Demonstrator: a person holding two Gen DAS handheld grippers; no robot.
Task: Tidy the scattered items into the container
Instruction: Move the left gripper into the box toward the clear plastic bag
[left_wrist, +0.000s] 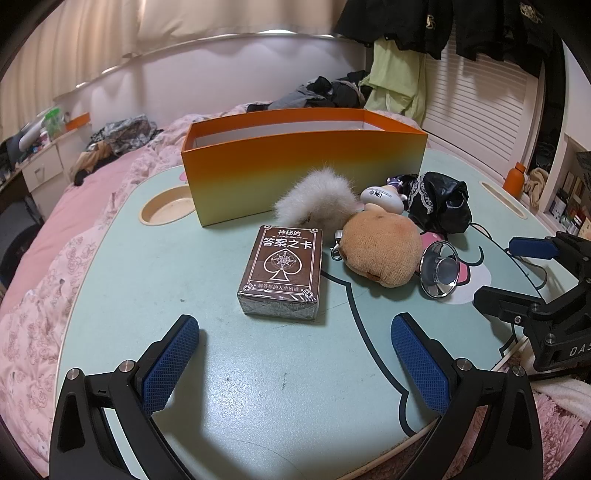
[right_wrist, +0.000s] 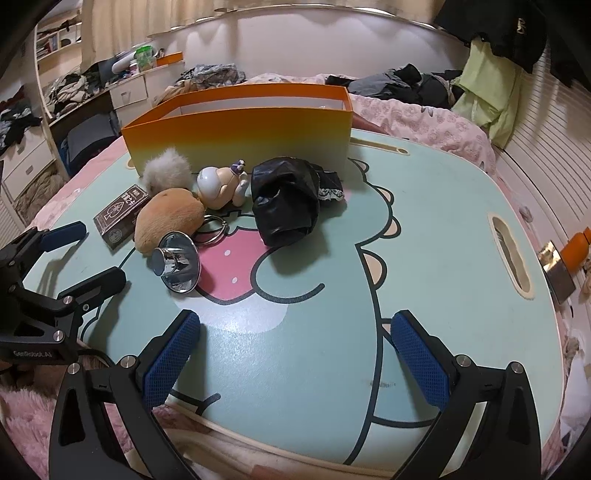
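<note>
- The orange box (left_wrist: 306, 173) is standing open at the far side of the table (left_wrist: 147, 295), and its inside is mostly hiding behind the near wall.
- The scattered items are lying just in front of it: a card deck (left_wrist: 282, 271), a white fur ball (left_wrist: 317, 197), a brown plush (left_wrist: 382, 251), a small figure (left_wrist: 382, 197), a black bag (left_wrist: 439, 206) and a chrome cone (left_wrist: 441, 273).
- The fur ball, the plush and the figure are touching each other; the deck is sitting a little apart on their left.
- The left gripper (left_wrist: 295, 360) is hanging wide open over the near table, holding nothing, with the deck just ahead of its fingers.
- The right gripper (right_wrist: 295, 354) is also standing fully open and empty, above the printed cartoon.
- Free table is lying between both grippers and the items, and to the right of the bag.
- The table is pale green, with a round cup recess (left_wrist: 168, 208) at its left and a slot (right_wrist: 511, 254) at its right.
- It is resting on a bed with a pink cover (left_wrist: 44, 258), and clothes are hanging at the back right.
- Some key rings (right_wrist: 214, 229) are showing beside the plush, partly covered.
- The small print on the deck is hard to read.
</note>
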